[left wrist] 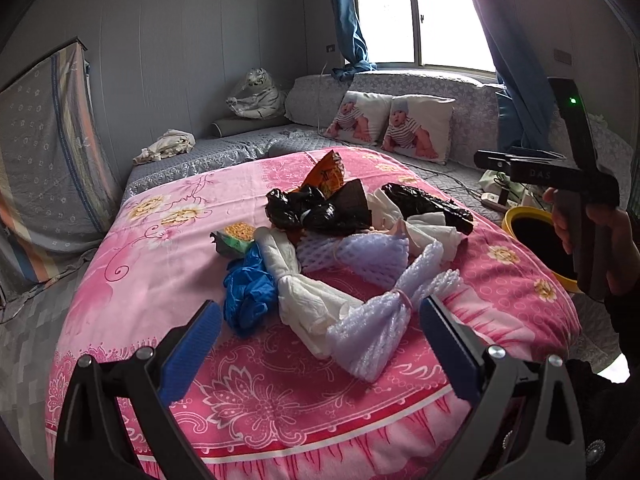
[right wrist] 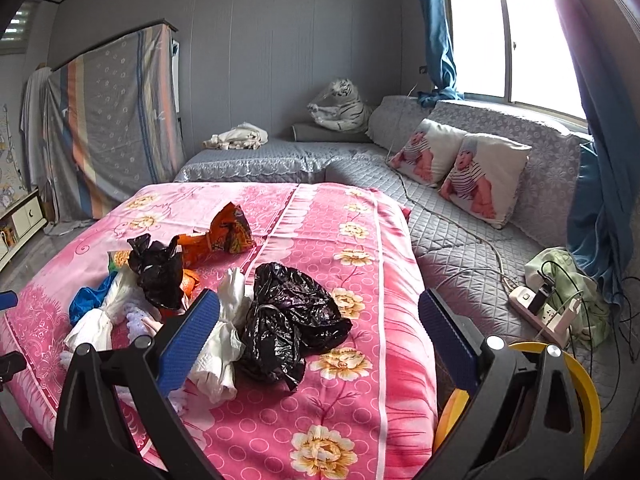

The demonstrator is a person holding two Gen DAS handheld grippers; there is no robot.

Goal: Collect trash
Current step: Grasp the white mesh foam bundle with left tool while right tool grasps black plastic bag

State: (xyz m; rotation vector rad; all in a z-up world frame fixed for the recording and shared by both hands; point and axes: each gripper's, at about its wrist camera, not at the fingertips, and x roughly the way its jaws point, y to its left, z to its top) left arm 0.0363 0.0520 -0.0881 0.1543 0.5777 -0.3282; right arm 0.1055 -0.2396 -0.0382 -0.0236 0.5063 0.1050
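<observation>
Trash (left wrist: 336,248) is heaped near the centre of both frames, on a pink flowered blanket (left wrist: 132,280) spread over the bed.

Left hand-held gripper (left wrist: 320,332): the jaws are spread wide and nothing is held. It hangs just above the near end of the heap, in the lower centre of its frame, with a lilac foam net (left wrist: 372,320) and a knotted white paper wad (left wrist: 304,292) between and beyond the blue pads.

Right hand-held gripper (right wrist: 320,332): the jaws are likewise wide apart and empty. A crumpled black plastic bag (right wrist: 292,324) lies between and beyond its pads, in the centre of its frame.

Handling, as judged:
- All items are taken to be light, soft and crushable; none appears fragile.
- Black film and the blue glove (left wrist: 248,292) are likely to be slippery; a bunched fold or a knot is the preferred hold.
- Foam net is best pinched at its tied waist.
- The orange snack wrapper (right wrist: 228,236), at the far side of the heap, is stiffer and may be taken at a crumpled edge.

Container: a yellow-rimmed bin (left wrist: 516,216) is seen at the right edge of the left frame and at the lower right of the right frame, beside the bed. A dark liner is visible; no contents can be made out.
</observation>
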